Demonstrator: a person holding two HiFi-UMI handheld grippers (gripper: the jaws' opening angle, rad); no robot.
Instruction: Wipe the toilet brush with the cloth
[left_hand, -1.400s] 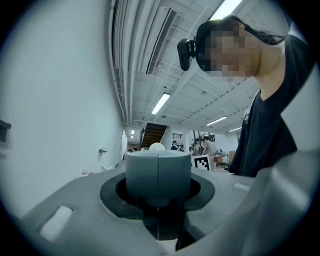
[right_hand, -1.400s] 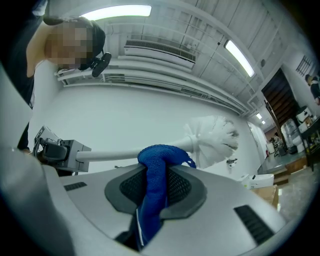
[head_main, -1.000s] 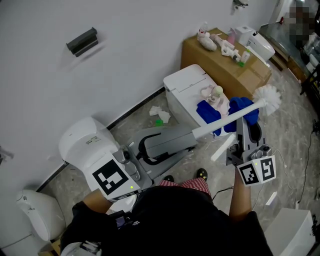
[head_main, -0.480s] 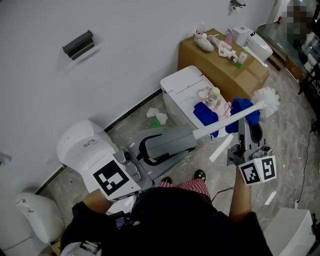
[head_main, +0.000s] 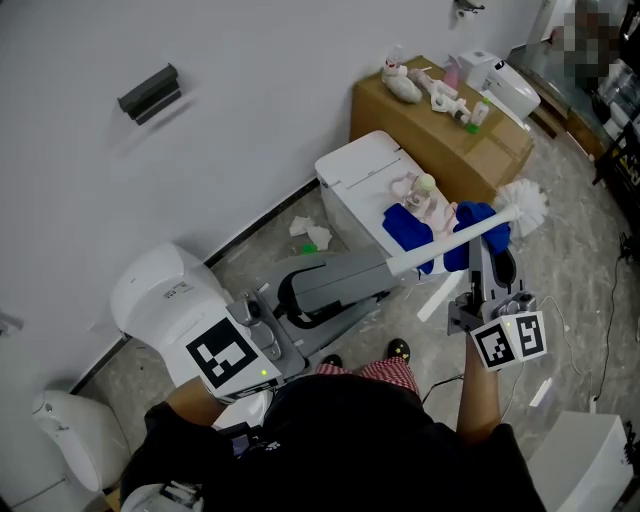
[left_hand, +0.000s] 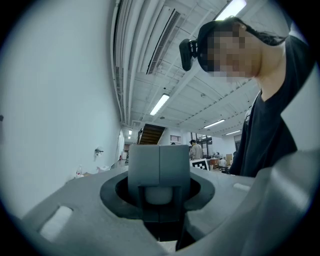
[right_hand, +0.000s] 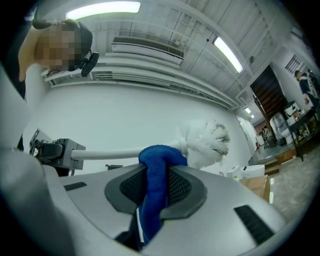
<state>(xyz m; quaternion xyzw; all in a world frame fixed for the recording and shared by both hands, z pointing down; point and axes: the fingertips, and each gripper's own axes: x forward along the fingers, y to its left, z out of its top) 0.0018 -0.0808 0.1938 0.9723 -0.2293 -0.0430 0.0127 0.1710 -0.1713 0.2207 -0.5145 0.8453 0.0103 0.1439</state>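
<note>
The left gripper (head_main: 383, 270) has its jaws closed on the butt end of the white plastic toilet brush (head_main: 432, 249). In the left gripper view (left_hand: 159, 170) the two grey jaw blocks meet above the rounded white handle end (left_hand: 159, 194), which sits clamped between them. In the head view the brush's long axis runs roughly level, rising from lower left to upper right. Its round white bristle head (head_main: 527, 203) points away from the left gripper, out over the grey stone-patterned floor (head_main: 580, 250).

The right gripper (head_main: 483, 243) comes up from below with its jaws pressed tight on a folded blue cloth (head_main: 478, 222). In the right gripper view (right_hand: 156, 172) the blue cloth (right_hand: 152, 200) fills the narrow gap between the jaws. Its top fold bulges out and rests against the handle just behind the bristle head (right_hand: 207, 141). In that view the toilet brush (right_hand: 110, 153) lies straight across, with the head to the right and the left gripper (right_hand: 55, 150) at its far left end.

Beneath the handle stands a white box-shaped unit (head_main: 362, 172) with some blue fabric (head_main: 408, 225) on top. Whether this is part of the same cloth cannot be told. Behind it a brown cardboard box (head_main: 430, 135) stands against the white wall (head_main: 250, 100).
</note>
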